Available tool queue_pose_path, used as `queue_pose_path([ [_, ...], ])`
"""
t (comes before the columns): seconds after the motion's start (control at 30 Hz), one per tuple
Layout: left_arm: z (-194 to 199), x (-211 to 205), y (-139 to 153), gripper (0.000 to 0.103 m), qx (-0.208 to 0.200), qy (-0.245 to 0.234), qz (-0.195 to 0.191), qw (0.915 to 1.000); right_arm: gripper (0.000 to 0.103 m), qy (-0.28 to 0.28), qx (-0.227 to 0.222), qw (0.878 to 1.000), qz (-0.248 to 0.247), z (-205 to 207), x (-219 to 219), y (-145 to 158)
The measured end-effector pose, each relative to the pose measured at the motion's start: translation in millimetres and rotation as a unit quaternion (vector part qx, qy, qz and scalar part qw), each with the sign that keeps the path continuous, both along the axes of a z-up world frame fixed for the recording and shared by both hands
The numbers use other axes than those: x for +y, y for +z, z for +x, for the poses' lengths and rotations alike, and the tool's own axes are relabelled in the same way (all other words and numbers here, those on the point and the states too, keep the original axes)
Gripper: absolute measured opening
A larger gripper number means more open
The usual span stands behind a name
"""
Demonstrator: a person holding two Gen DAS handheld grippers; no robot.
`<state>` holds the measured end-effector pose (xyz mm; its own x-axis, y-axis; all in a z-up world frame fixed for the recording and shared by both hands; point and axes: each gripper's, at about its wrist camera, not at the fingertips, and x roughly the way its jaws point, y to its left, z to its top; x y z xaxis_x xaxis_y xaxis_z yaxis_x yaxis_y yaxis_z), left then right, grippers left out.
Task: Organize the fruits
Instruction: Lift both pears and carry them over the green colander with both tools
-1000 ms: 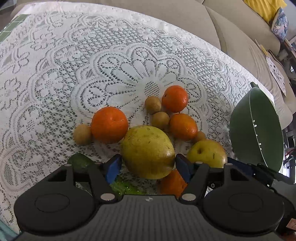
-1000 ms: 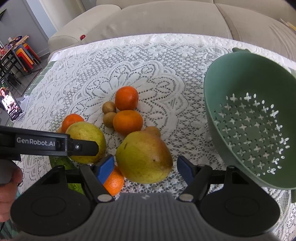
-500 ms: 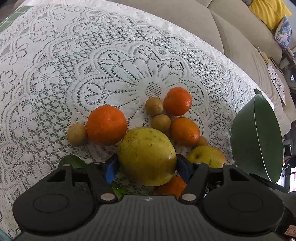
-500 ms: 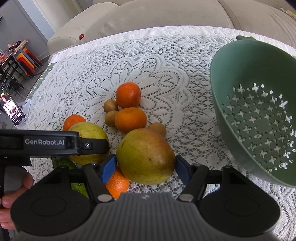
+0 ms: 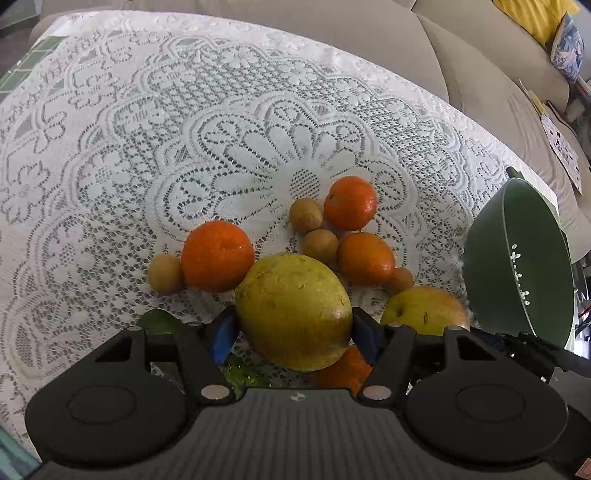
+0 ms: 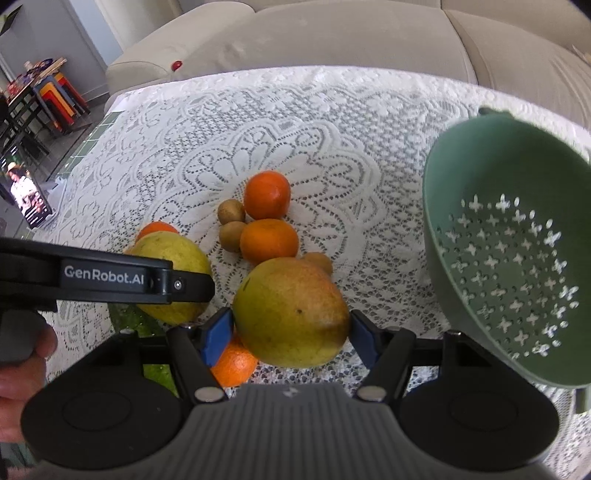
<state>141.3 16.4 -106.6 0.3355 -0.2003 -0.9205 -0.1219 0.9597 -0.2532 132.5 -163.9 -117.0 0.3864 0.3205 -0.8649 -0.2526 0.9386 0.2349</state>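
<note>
My left gripper (image 5: 293,328) is shut on a large yellow-green pear (image 5: 293,310), its blue pads against both sides. My right gripper (image 6: 290,328) is shut on a second pear with a reddish blush (image 6: 291,312). The left gripper and its pear (image 6: 173,273) also show at the left of the right wrist view. Several oranges (image 5: 218,254) (image 6: 267,195) and small brown fruits (image 5: 306,216) lie in a cluster on the lace tablecloth (image 5: 184,147). A green colander (image 6: 509,251) stands tilted at the right, empty.
Another orange (image 6: 232,363) and a green fruit (image 5: 159,321) lie under the grippers. A beige sofa (image 6: 332,33) runs behind the table. The table edge lies at the far left, with stools beyond it.
Both grippers have closed their pads onto their pears. Both views have shifted slightly, and the colander looks a little nearer in the right wrist view.
</note>
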Motion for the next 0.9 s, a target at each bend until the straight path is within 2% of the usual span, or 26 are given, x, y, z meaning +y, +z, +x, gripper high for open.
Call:
queue_pose_path([
  [0.3,-6,-23,33,0.074,0.007,-0.047,0.051,0.9976,0.065,0.026,-0.018,0.999,-0.007,-11,-8,37],
  [0.53,-3,-49,64,0.074,-0.012,-0.089,0.075,0.9931,0.065,0.025,-0.037,0.999,-0.014,-17,-30,65],
  [0.73,4,-77,85,0.074,-0.035,-0.126,0.078,0.9884,0.065,0.012,-0.062,0.997,-0.032,-16,-54,85],
  [0.9,11,-106,90,0.074,-0.045,-0.157,0.076,0.9837,0.065,-0.001,-0.072,0.996,-0.056,-9,-78,90],
])
